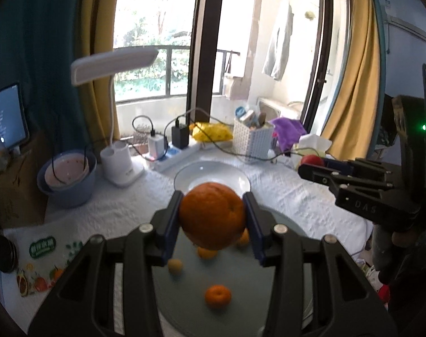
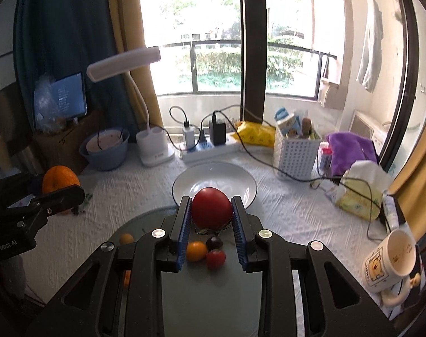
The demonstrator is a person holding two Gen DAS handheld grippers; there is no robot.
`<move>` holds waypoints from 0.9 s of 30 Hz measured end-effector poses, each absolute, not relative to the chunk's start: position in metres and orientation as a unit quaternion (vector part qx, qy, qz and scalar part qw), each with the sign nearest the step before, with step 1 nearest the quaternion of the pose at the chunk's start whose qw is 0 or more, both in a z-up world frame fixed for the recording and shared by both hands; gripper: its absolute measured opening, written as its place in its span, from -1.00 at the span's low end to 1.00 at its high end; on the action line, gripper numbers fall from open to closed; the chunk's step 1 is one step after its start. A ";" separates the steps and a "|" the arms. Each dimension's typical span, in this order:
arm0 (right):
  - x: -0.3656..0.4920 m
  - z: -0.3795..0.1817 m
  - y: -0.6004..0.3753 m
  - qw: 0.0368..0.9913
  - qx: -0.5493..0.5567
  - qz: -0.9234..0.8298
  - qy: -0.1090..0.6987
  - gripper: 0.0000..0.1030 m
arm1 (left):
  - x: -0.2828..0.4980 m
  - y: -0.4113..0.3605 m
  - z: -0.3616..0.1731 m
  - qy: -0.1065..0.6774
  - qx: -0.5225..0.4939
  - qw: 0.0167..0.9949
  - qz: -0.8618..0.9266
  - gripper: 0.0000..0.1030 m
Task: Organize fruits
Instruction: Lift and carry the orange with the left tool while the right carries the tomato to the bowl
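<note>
My left gripper (image 1: 213, 213) is shut on a large orange (image 1: 211, 214) and holds it above a grey round tray (image 1: 286, 295); the orange also shows in the right wrist view (image 2: 59, 178). My right gripper (image 2: 212, 212) is shut on a red tomato (image 2: 211, 207), raised over the same tray (image 2: 213, 295); the tomato also shows in the left wrist view (image 1: 312, 160). An empty white plate (image 1: 185, 175) (image 2: 185, 179) lies just beyond both grippers. Small oranges (image 1: 217, 296), a yellow fruit (image 2: 196, 250), a dark fruit (image 2: 214, 243) and a small red tomato (image 2: 215, 258) lie on the tray.
Behind the plate stand a white desk lamp (image 2: 154, 148), a power strip with chargers (image 2: 210, 147), a white basket (image 2: 294, 154) and blue bowls (image 2: 106, 148). A tissue pack (image 2: 359, 191) and a mug (image 2: 390, 264) sit at the right. Cables cross the white cloth.
</note>
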State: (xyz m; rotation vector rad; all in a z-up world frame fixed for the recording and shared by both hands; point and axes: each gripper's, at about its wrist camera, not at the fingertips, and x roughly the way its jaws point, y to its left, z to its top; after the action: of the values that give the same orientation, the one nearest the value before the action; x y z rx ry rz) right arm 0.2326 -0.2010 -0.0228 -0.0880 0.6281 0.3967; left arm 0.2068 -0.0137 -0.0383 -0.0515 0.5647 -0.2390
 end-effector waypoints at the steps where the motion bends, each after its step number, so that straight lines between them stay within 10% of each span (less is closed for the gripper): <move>1: 0.234 -0.020 -0.202 0.932 -0.043 0.194 0.303 -0.42 | 0.208 -0.014 -0.036 0.275 -0.026 0.954 -0.119 -0.15; 27: 0.293 0.009 -0.185 0.934 -0.068 0.221 0.273 -0.42 | 0.266 -0.028 0.005 0.223 -0.002 0.964 -0.142 -0.15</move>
State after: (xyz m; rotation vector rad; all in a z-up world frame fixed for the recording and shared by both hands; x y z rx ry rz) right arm 0.2928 -0.1845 0.0089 -0.1385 0.5576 0.4518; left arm 0.2665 -0.0284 0.0053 -0.0033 0.4519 -0.2880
